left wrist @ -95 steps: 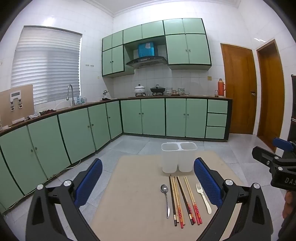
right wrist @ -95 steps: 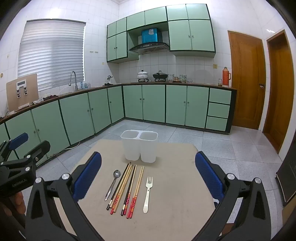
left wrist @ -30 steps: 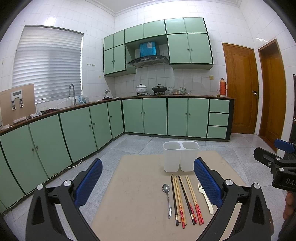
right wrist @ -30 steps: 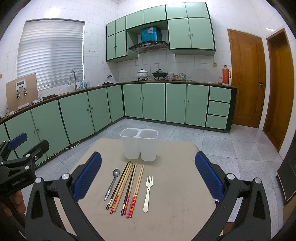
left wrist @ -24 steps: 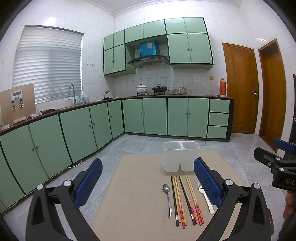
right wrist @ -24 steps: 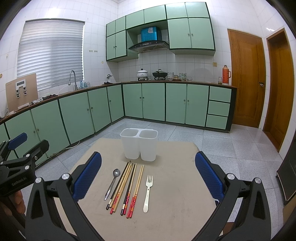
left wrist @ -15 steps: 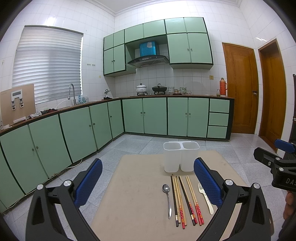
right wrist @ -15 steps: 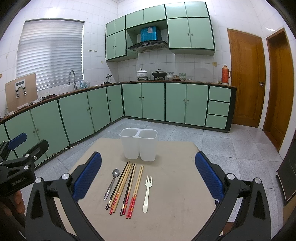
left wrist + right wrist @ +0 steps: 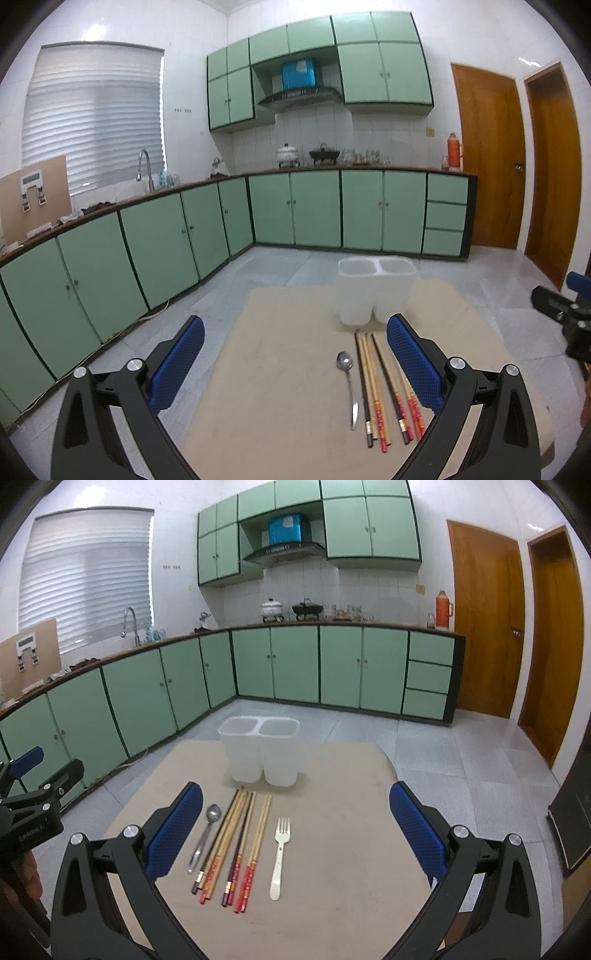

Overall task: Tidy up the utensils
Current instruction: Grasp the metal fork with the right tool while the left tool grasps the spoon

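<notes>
On a beige table [image 9: 351, 812] lies a row of utensils: a metal spoon [image 9: 205, 834], several chopsticks [image 9: 236, 845] with red-patterned ends, and a cream fork [image 9: 280, 853]. Behind them stands an empty white two-compartment holder [image 9: 260, 753]. My right gripper [image 9: 295, 797] hovers open above the row, holding nothing. My left gripper [image 9: 295, 328] is open too, left of the spoon [image 9: 347, 384] and chopsticks [image 9: 380, 387]. Its right finger hides the fork. The holder [image 9: 375, 291] stands just beyond. Each gripper shows at the edge of the other's view.
The table [image 9: 277, 369] stands on a grey tiled kitchen floor, with bare surface left and right of the utensils. Green cabinets [image 9: 166, 236] run along the left and back walls. Two wooden doors [image 9: 484, 635] are at the right.
Both views have shifted slightly, so the holder and utensils sit a little higher in frame. The utensils lie where they were. Both grippers remain open and empty.
</notes>
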